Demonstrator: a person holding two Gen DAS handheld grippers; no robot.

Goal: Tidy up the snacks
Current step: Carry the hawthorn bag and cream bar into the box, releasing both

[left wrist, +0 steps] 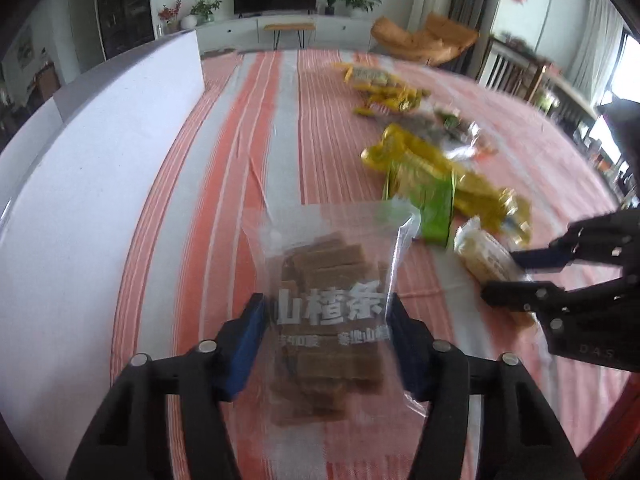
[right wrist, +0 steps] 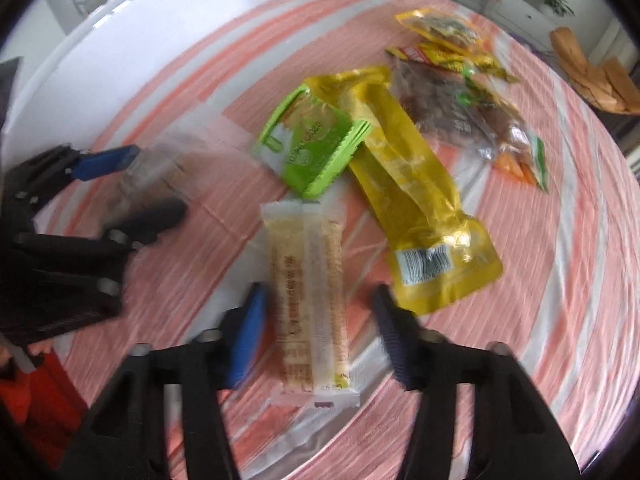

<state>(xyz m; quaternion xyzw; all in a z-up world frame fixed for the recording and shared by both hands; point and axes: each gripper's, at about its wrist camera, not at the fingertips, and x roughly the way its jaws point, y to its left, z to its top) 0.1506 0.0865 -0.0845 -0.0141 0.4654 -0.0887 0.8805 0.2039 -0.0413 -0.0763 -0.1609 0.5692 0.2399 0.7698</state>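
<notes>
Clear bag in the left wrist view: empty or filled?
Filled: the clear bag holds stacked brown strips along most of its length; only its far end looks empty.

The clear bag of bars (left wrist: pixel 328 328) lies on the tablecloth (left wrist: pixel 224 168) between the fingers of the left gripper (left wrist: pixel 326 334). To its right, the pale bar packet (right wrist: pixel 308 300) lies between the fingers of the right gripper (right wrist: pixel 320 328). Ahead of that gripper lies the green packet (right wrist: pixel 316 144), partly on the long pouch (right wrist: pixel 404 184).
</notes>
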